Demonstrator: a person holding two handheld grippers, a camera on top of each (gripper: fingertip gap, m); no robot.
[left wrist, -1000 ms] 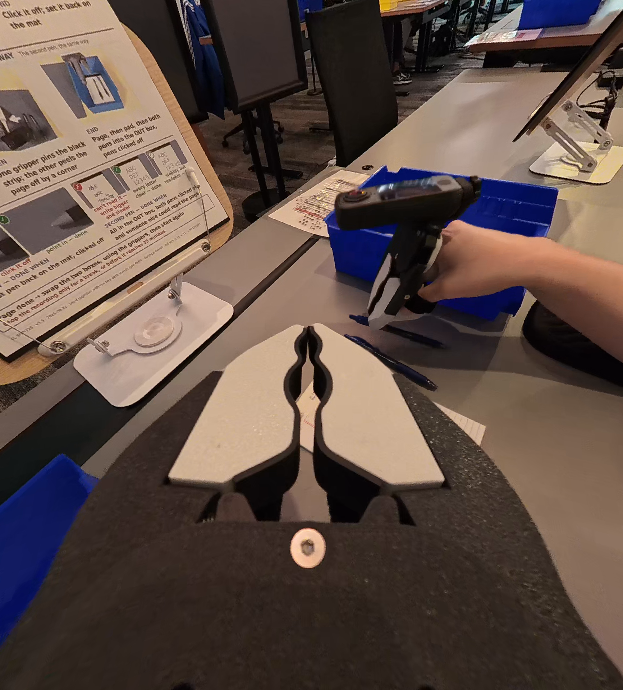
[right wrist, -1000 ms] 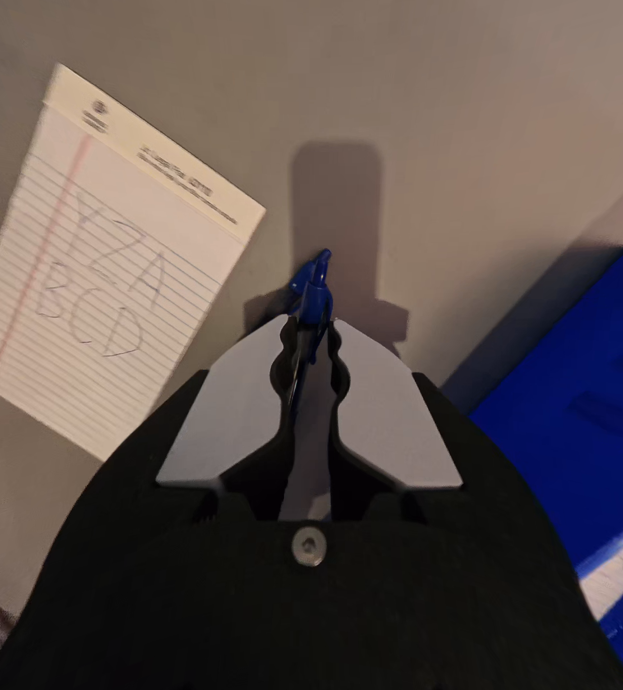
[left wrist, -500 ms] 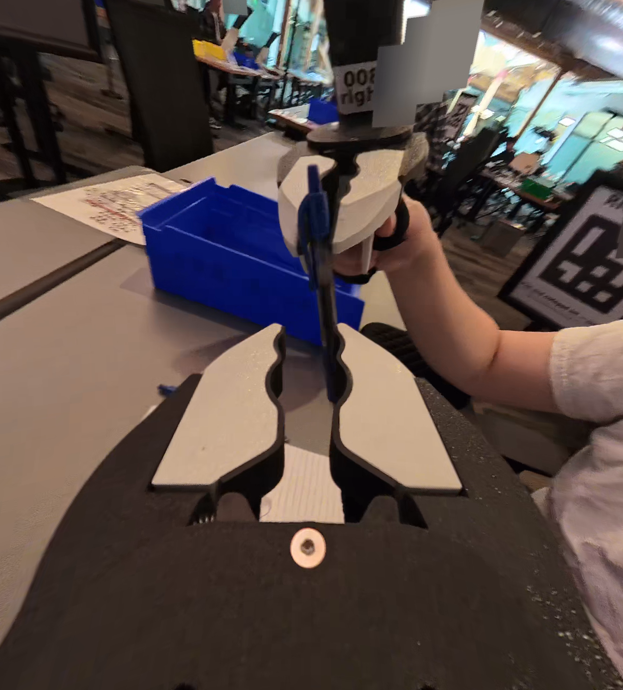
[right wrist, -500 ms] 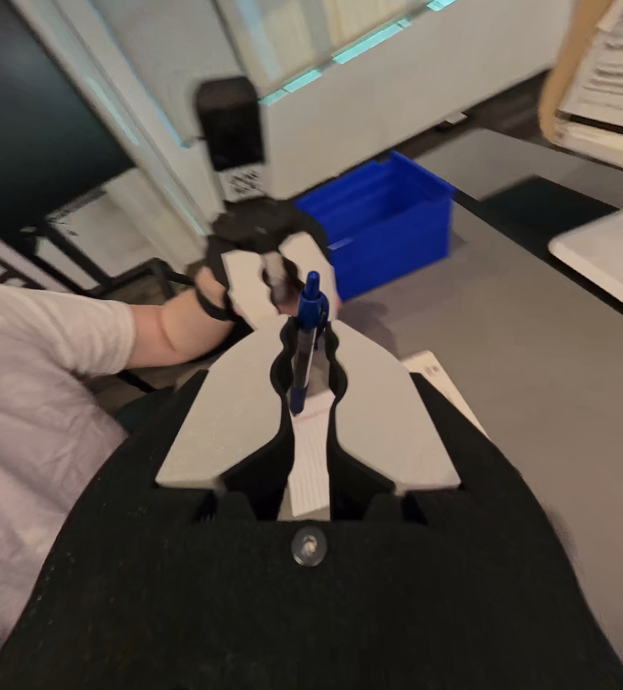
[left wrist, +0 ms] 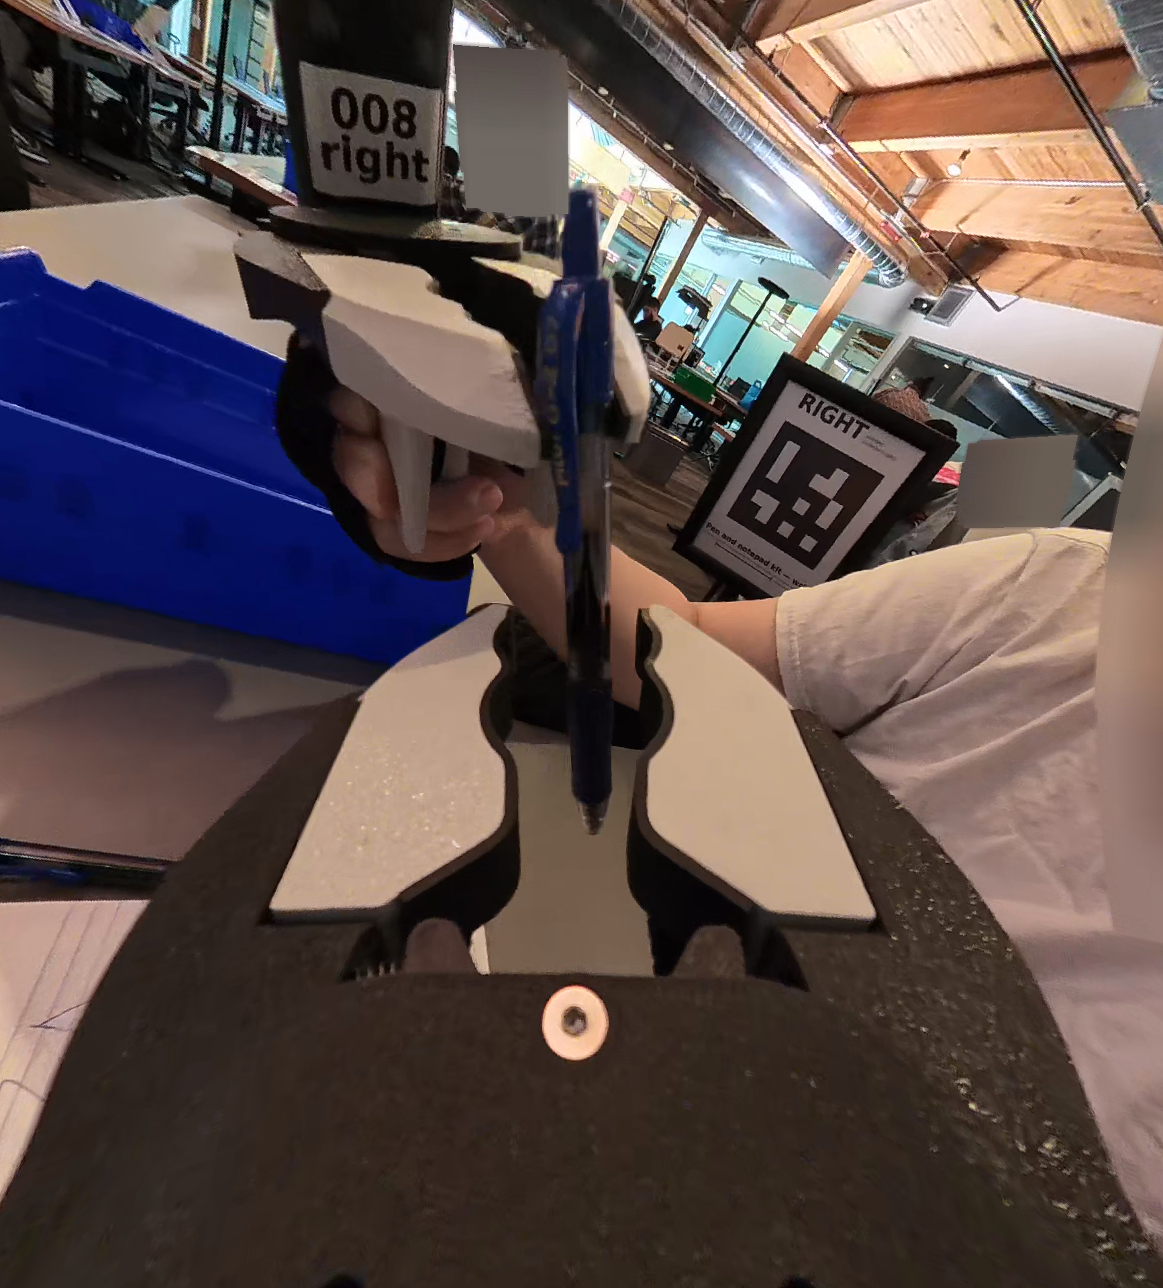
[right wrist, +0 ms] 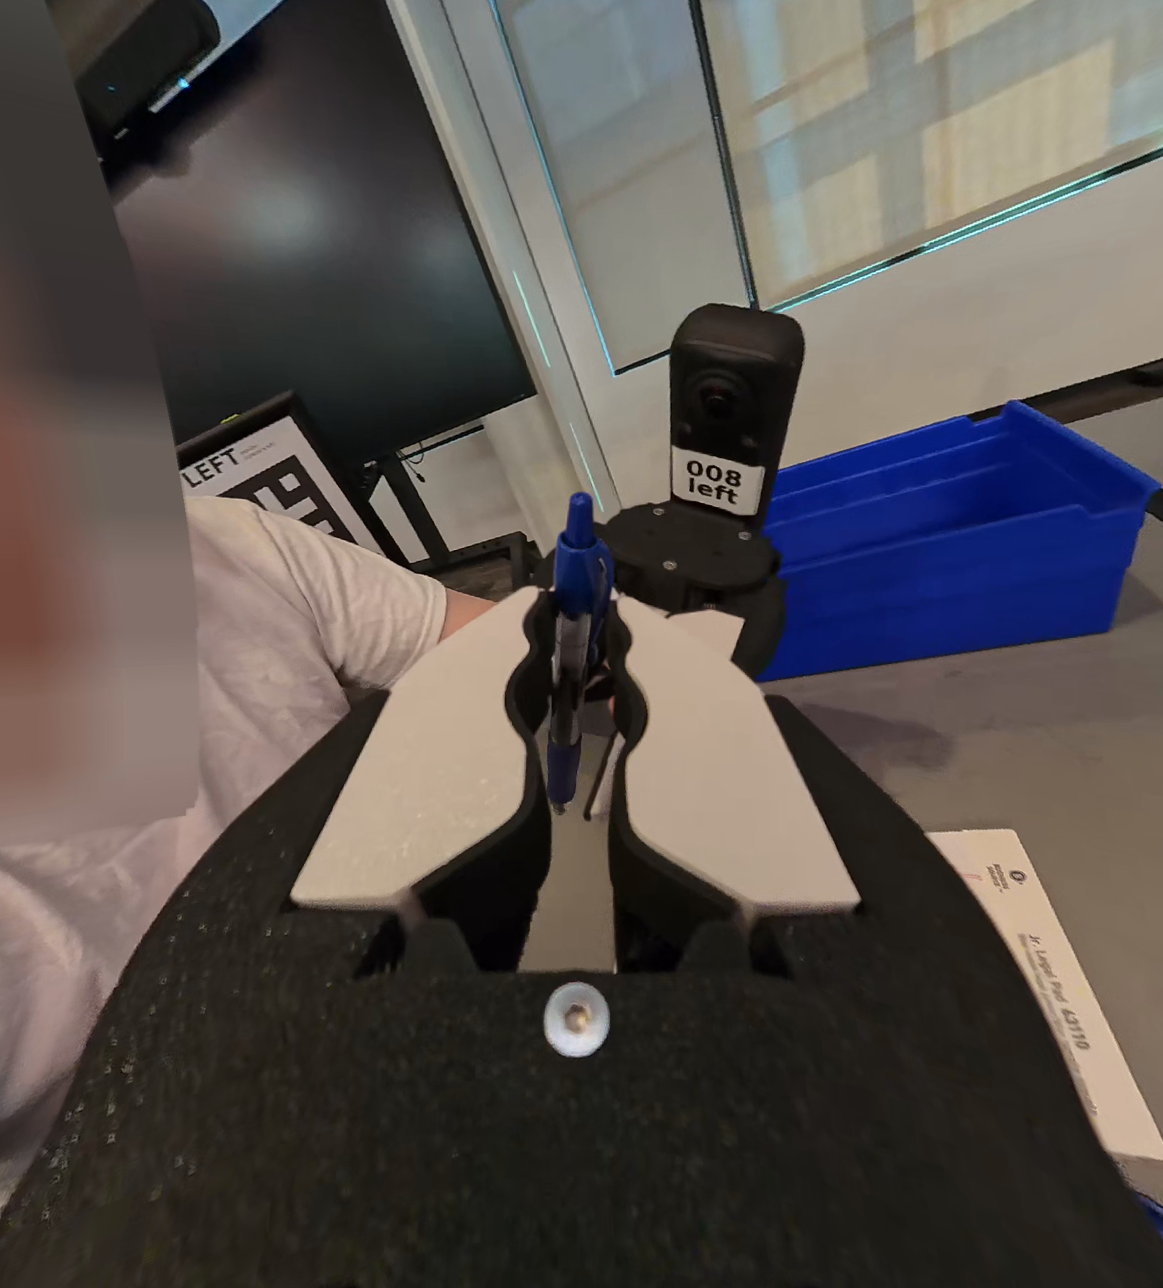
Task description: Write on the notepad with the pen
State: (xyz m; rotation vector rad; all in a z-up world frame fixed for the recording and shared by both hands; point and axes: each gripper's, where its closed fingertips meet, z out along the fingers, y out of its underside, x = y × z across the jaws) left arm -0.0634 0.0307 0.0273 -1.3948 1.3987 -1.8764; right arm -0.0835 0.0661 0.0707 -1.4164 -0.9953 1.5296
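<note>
**Pen handover in mid-air, above the tabletop**

Right tool (left wrist: 557, 390) clenched on the pen (left wrist: 585, 530), gripping high on the barrel, just under the clip. Pen upright, tip down, clicker up. Left tool (left wrist: 571, 627) released, fingers spread either side of the pen's dark lower grip, apparently touching neither side. Tip hanging clear of the tabletop (left wrist: 111, 767), well off the paper.

Notepad (right wrist: 1024, 976) flat on the tabletop, near right in the right wrist view, near left in the other. Faint strokes already on the page. Second pen (left wrist: 6, 861) lying just beyond the pad's far edge. Bin (left wrist: 111, 453), blue, at the far left behind the right tool.

Likely step: passing or re-seating the pen for a writing hold. To do it well:
- Centre the rubber grip in the fingers' notches before closing.
- Close the left tool squarely, barrel kept vertical, no twist.
- Loosen the right tool only once the left grip looks firm.
- Leave enough tip below the fingers to reach the page.

Writing and labels: white sticker (left wrist: 373, 136) with black print on the right tool's camera post; a like one on the left. Framed sign (left wrist: 815, 488) with a black-and-white square code, far right. Printed header strip along the notepad's top. Print on the pen's barrel, too blurred to read.
</note>
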